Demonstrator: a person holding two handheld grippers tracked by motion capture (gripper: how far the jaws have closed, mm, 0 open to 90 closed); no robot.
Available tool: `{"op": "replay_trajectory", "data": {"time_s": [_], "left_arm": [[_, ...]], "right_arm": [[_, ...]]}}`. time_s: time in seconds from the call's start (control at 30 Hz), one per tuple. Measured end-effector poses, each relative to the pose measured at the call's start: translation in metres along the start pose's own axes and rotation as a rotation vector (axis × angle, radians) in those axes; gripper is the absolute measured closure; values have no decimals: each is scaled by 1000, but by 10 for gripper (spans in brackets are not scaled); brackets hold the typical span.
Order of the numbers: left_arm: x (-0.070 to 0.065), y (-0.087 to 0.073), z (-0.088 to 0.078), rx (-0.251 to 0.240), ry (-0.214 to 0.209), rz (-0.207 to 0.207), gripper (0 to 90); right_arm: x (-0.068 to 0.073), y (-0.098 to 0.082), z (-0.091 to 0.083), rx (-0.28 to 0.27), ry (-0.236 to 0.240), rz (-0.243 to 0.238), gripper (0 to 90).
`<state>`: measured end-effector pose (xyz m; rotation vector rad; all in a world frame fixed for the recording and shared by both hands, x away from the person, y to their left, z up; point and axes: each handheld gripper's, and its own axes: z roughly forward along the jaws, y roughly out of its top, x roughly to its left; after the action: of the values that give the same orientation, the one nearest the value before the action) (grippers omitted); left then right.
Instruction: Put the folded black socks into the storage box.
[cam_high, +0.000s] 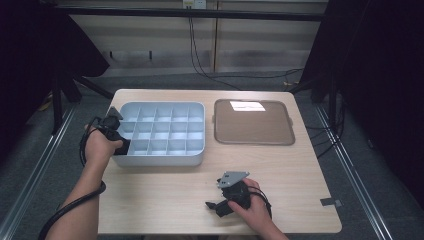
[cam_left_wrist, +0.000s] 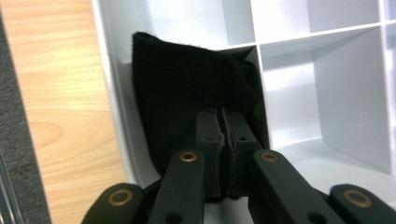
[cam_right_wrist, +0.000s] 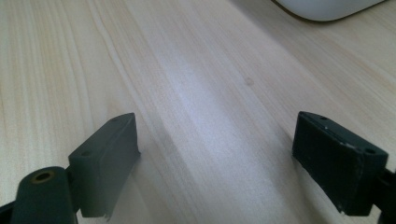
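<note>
Left claw (cam_left_wrist: 223, 140) pinched shut, right claw (cam_right_wrist: 215, 163) spread wide

a light wooden table (cam_high: 165, 200) stands on grey carpet (cam_high: 360, 165). behind its far edge runs a pale panelled wall (cam_high: 250, 40) with black cables (cam_high: 200, 55) hanging down. dark curtains (cam_high: 380, 60) close both sides, and metal rails (cam_high: 35, 165) line the floor.

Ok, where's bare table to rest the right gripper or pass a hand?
Free: the front strip of the table below the compartment tray, and the right front corner below the brown tray. The gap between the trays is narrow. Crowded: the compartment tray's left front corner, where the left gripper pinches a black cloth.
</note>
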<state>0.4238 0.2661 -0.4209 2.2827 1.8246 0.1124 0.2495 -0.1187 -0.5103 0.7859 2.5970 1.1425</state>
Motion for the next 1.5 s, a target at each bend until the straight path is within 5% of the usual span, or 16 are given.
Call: {"op": "replay_trajectory", "data": {"time_s": [0.5,1.17,1.5], "left_arm": [[1,0,-24,-70,19,37,705],[-7,-6,-40,-160,-47,73,442],[-14,-14,-43,-163,-83,110,385]], "right_arm": [[0,0,0,3,3,2,142],[0,0,0,2,2,2,142],[0,0,0,2,2,1,142]]}}
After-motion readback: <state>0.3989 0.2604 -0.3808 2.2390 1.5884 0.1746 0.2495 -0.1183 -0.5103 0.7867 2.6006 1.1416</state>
